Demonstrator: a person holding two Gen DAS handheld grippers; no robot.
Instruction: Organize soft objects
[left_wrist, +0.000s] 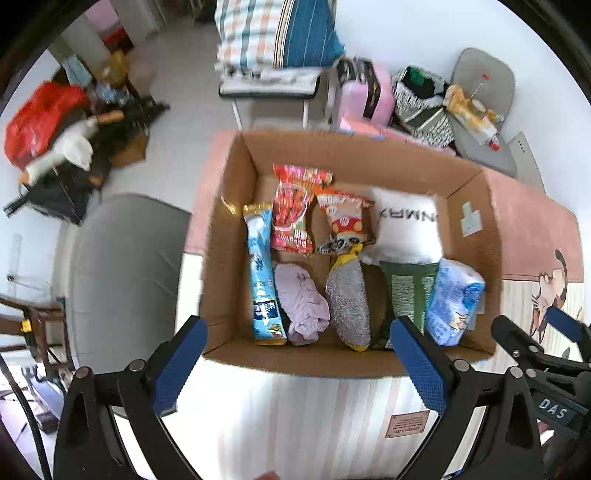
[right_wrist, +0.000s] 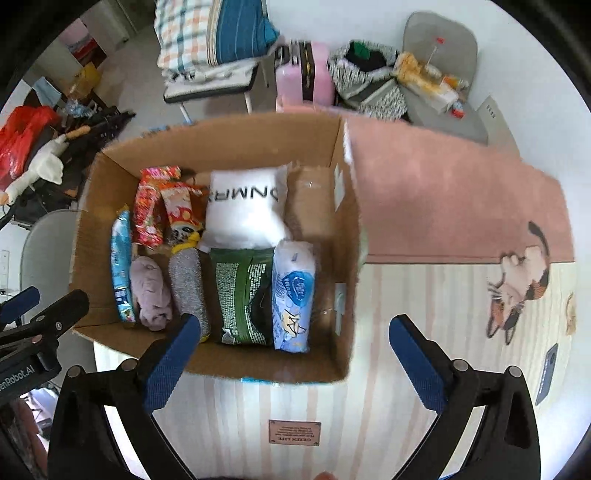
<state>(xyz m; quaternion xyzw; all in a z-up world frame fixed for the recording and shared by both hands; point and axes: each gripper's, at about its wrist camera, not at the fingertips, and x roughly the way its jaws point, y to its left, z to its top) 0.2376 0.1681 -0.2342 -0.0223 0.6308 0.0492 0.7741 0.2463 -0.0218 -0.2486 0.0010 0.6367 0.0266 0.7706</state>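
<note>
An open cardboard box (left_wrist: 476, 236) (right_wrist: 343, 258) holds several soft items in rows: a white pillow (left_wrist: 404, 229) (right_wrist: 245, 210), red snack bags (left_wrist: 293, 210) (right_wrist: 149, 210), a long blue packet (left_wrist: 264, 284) (right_wrist: 121, 269), a lilac cloth (left_wrist: 303, 302) (right_wrist: 151, 291), a silver scrubber (left_wrist: 349, 306) (right_wrist: 188, 288), a green bag (left_wrist: 408, 291) (right_wrist: 242, 295) and a blue tissue pack (left_wrist: 452, 299) (right_wrist: 293, 295). My left gripper (left_wrist: 299, 365) is open and empty above the box's near edge. My right gripper (right_wrist: 295, 363) is open and empty above the box's near right corner.
The box sits on a striped cloth (right_wrist: 424, 314) with a pink band (right_wrist: 443, 206) and a cat print (right_wrist: 517, 288). A grey chair (left_wrist: 125, 266) stands left of the table. A stool with folded bedding (left_wrist: 273, 40) and bags lie beyond.
</note>
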